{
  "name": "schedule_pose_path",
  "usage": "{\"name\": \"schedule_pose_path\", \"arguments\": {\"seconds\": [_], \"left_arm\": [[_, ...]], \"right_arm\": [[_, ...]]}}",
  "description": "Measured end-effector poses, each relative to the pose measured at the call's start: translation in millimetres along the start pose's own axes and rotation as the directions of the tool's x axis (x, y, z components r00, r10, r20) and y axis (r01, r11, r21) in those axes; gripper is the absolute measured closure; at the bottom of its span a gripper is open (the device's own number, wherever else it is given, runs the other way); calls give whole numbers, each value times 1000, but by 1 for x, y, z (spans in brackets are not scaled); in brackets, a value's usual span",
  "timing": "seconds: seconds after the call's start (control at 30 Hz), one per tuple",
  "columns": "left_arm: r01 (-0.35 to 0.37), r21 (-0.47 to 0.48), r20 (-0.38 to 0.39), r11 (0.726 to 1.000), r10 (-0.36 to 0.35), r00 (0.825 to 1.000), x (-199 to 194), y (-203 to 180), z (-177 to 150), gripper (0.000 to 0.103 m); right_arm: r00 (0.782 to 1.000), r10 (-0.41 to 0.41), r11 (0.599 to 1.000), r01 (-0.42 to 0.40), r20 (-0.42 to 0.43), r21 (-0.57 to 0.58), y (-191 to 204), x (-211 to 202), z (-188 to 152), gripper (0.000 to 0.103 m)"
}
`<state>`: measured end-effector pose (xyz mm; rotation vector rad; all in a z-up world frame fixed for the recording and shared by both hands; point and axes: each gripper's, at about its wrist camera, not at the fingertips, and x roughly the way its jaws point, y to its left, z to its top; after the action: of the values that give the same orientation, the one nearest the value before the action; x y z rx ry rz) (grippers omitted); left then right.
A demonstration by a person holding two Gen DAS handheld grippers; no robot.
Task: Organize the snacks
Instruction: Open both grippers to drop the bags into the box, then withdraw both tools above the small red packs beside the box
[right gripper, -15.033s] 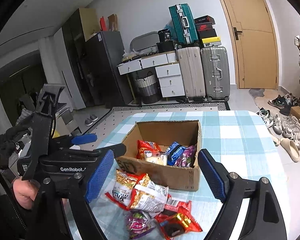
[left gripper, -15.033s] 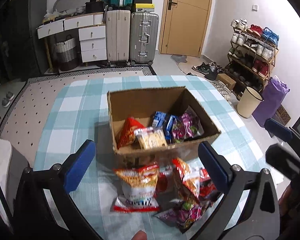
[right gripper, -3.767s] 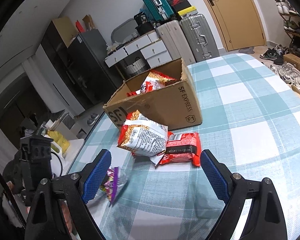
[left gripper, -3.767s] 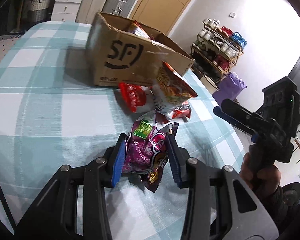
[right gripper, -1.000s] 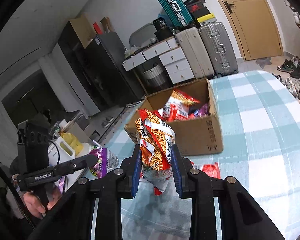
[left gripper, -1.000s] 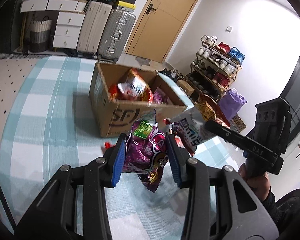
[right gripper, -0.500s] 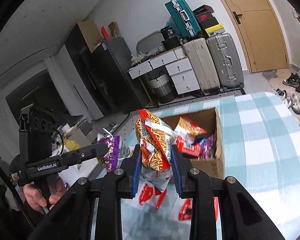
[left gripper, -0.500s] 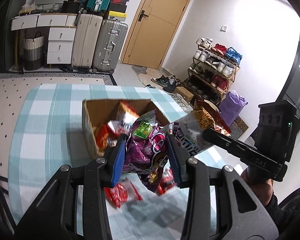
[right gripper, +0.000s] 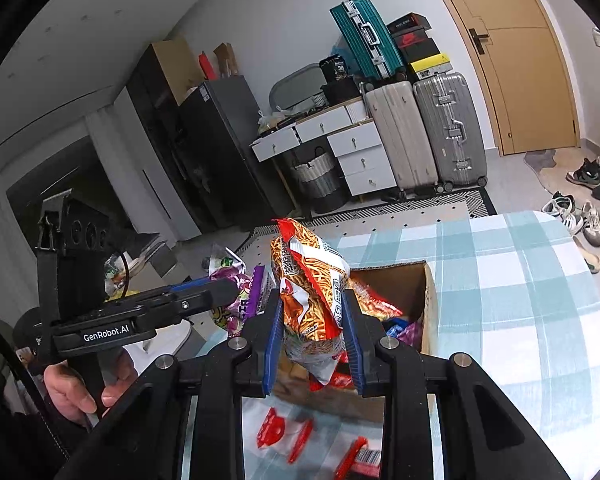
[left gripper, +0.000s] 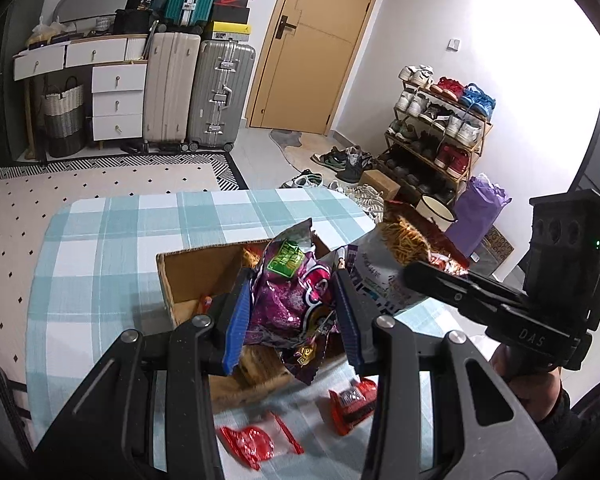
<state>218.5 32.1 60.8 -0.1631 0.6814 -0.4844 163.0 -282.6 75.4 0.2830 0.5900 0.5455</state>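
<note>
Bright wall glare, fisheye warping, blurred foreground

Purple snack bag (left gripper: 290,300) and orange noodle bag (right gripper: 312,304) above open box (left gripper: 188,276).

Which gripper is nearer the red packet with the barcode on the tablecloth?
Right. The right gripper, holding the noodle bag, hangs above the red packet; the left gripper is farther left.

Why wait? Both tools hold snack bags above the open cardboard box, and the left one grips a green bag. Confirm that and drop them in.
Not quite: the crinkly bag in the left tool is purple, not green, as the left wrist view shows. The rest holds: the right tool grips an orange noodle-snack bag, and both hang above the open brown cardboard box.
</note>
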Motion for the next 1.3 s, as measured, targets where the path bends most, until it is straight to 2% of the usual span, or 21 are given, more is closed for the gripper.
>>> {"name": "schedule_pose_path", "arguments": {"seconds": [0.1,0.33,0.37,0.4,0.5,0.53,0.57,0.8,1.1,1.2,1.3], "left_arm": [[-5,5,-13,1000,5,1000,16,3,8,66],[40,19,-61,999,-39,997,55,7,19,65],[23,31,-58,999,-21,998,58,6,20,65],[11,42,-49,999,-9,999,61,7,20,60],[-10,59,-46,998,13,999,66,8,21,35],[-25,55,-27,998,26,999,64,10,21,32],[-30,50,-20,998,31,999,62,12,21,32],[-62,30,-5,998,63,998,45,22,12,30],[-100,23,28,995,99,995,10,11,-1,23],[-106,25,39,994,105,994,-4,5,-7,23],[-130,32,68,991,128,989,-21,-4,-15,18]], "right_arm": [[1000,-16,1000,16,-14,1,-7,12,7,75],[996,-78,996,77,-39,-33,-17,37,17,75],[994,-97,994,94,-45,-48,-17,41,17,74],[992,-113,992,110,-49,-57,-17,45,17,74],[987,-151,985,145,-63,-89,-18,56,16,64],[988,-146,986,141,-54,-90,-18,56,15,56],[989,-139,987,134,-46,-90,-18,55,15,54],[991,-135,987,134,-1,-93,-16,42,14,54],[992,-124,988,126,28,-89,-6,17,9,52],[991,-127,988,129,35,-88,-1,8,4,47],[991,-128,987,132,43,-95,6,-2,-1,43]]}}
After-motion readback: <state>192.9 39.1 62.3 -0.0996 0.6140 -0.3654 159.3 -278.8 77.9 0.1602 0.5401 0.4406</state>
